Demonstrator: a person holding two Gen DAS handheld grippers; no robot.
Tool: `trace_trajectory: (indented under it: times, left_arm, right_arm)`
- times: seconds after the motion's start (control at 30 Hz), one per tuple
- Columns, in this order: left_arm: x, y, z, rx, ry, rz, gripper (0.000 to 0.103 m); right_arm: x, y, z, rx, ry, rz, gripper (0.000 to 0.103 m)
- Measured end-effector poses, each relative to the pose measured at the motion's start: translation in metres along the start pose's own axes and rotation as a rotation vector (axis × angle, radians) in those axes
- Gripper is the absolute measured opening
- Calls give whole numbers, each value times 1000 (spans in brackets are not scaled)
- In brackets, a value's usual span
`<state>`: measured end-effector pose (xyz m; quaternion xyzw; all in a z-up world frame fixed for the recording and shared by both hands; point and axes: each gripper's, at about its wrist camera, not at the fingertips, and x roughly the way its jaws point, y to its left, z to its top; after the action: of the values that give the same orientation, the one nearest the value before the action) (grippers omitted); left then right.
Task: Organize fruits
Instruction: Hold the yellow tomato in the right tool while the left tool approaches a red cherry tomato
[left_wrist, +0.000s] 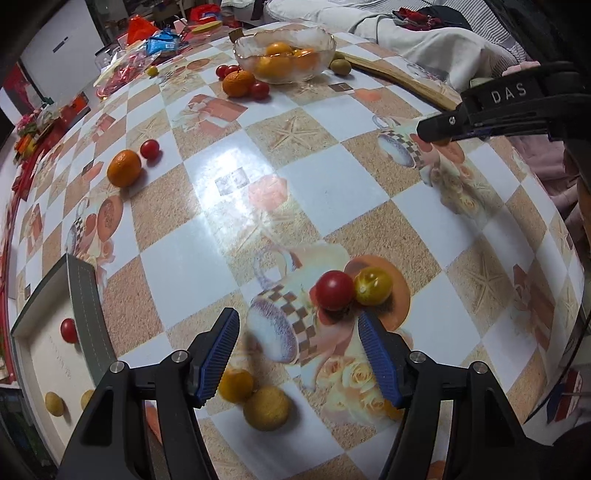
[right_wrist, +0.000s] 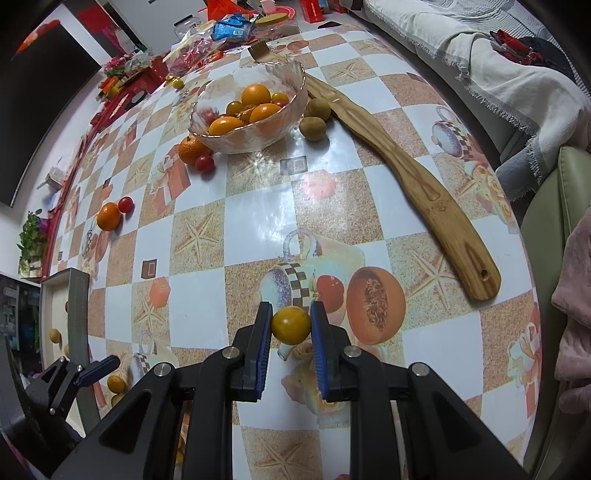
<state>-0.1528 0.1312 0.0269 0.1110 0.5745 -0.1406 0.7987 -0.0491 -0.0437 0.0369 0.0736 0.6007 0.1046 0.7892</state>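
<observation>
The checkered counter (right_wrist: 332, 221) fills the frame. The scalloped clear glass bowl (right_wrist: 295, 79), holding oranges, sits upper centre, far ahead of the right hand-held gripper (right_wrist: 291, 325), which clamps a small round yellow tomato (right_wrist: 291, 325); the path looks clear. The left hand-held gripper (left_wrist: 297, 328) gapes empty, a small red cherry tomato (left_wrist: 334, 290) just ahead.

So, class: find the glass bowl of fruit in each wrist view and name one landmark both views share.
Left wrist view: glass bowl at top centre, far across the table.
Right wrist view: glass bowl upper left of centre.
Shared landmark: the wooden spatula just right of it.
</observation>
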Motion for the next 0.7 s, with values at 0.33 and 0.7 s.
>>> trace_trajectory:
  times: [0.33,0.7]
  left_arm:
    - [-2,-11,21,29,-76,-76,69]
    - [-4,16,7,14,-25,-65,69]
  right_arm:
    - [-6,1,-11,3,8,2,23]
    - [-13,-7,-15,34,0,1,23]
